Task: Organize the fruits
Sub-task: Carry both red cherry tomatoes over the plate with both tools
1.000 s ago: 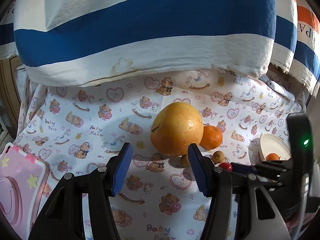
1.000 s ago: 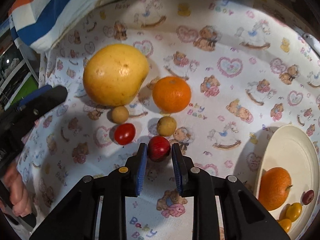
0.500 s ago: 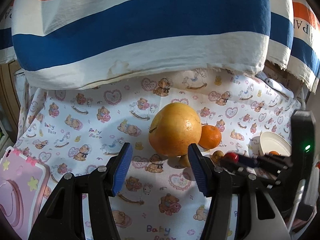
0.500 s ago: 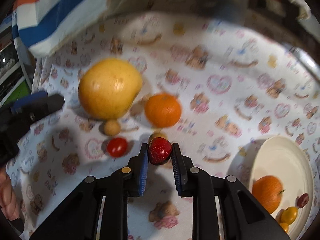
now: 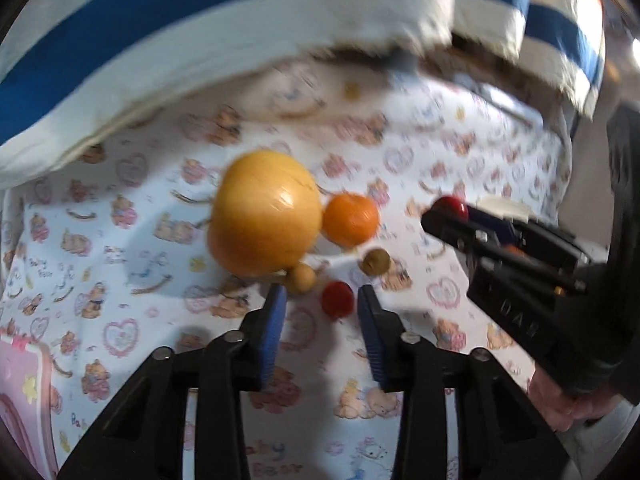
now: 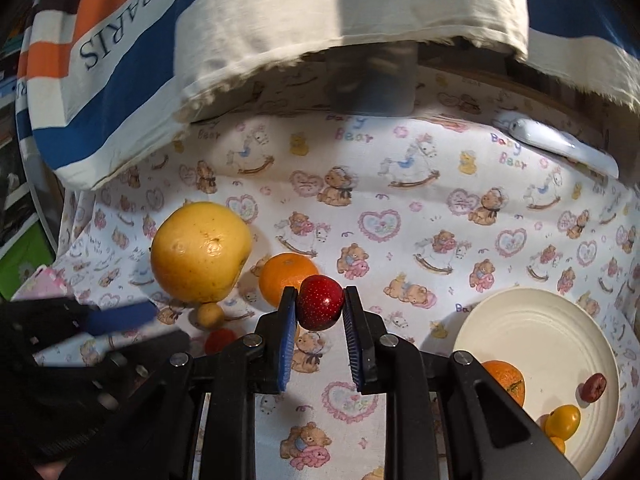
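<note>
The right gripper (image 6: 319, 307) pinches a red strawberry (image 6: 321, 302), glossy and speckled, between its blue pads at the lower middle of its own view, lifted off the cloth (image 6: 400, 208). Behind it sit an orange (image 6: 284, 280) and, to the left, a big yellow pomelo (image 6: 200, 252) with a small tan fruit (image 6: 211, 314) and a cherry tomato (image 6: 219, 340) just below.

The left gripper (image 5: 321, 306) has just been narrowing its jaws; they stand apart around the cherry tomato (image 5: 337, 299) at the middle of its blurred view, pads not touching it. The tan fruit (image 5: 301, 277) lies just beside the left pad, and an olive-brown fruit (image 5: 375, 261) lies upper right of the tomato.

At the lower right of the right view a cream plate (image 6: 532, 336) holds an orange, a small red fruit and yellow tomatoes, its upper half bare. Open cloth spreads between the strawberry and the plate.

A striped cloth (image 6: 256, 40) overhangs the top edge. A pink case (image 5: 20, 392) lies at the lower left of the left view.
</note>
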Available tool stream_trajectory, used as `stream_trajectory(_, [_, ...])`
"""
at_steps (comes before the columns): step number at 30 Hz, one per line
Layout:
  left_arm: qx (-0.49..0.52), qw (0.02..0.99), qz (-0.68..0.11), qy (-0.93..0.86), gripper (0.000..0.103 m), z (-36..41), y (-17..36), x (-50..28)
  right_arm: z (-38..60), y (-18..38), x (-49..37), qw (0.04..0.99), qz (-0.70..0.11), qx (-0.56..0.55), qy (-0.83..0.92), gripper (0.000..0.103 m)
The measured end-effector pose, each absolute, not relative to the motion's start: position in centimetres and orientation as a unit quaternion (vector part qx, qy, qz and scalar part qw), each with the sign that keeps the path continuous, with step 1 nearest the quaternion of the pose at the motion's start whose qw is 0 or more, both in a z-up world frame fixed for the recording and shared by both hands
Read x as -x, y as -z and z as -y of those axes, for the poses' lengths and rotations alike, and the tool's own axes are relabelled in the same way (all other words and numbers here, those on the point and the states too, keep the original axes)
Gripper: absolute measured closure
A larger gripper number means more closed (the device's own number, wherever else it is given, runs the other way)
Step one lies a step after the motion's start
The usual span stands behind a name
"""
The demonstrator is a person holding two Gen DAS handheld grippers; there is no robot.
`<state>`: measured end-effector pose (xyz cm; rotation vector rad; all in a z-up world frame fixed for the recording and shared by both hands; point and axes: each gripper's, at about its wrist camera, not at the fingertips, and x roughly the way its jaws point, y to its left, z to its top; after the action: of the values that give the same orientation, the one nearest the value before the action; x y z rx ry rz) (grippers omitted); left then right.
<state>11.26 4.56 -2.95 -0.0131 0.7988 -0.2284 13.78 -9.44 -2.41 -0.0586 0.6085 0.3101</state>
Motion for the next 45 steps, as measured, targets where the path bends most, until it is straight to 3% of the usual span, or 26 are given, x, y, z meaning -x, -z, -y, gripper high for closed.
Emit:
stream_trajectory(13, [0.027, 0.882, -0.458, 0.105, 0.078, -2.9, 5.2, -14.7, 10.6, 3.9, -15.4, 0.925, -0.343, -0.020, -0.164, 0.079])
stream_trajectory(38, [0.004, 0.882, -0.462, 0.088, 0.081, -1.7, 6.0, -15.6, 10.8, 4.4, -15.7, 0.923, -0.352, -0.021, -0.152, 0.079])
stream_trajectory(45, [-0.005, 0.904, -0.420, 0.076, 0.082, -2.3, 4.0, -13.8, 10.8, 4.3, -15.4, 0.926, -0.345, -0.021, -0.153, 0.079])
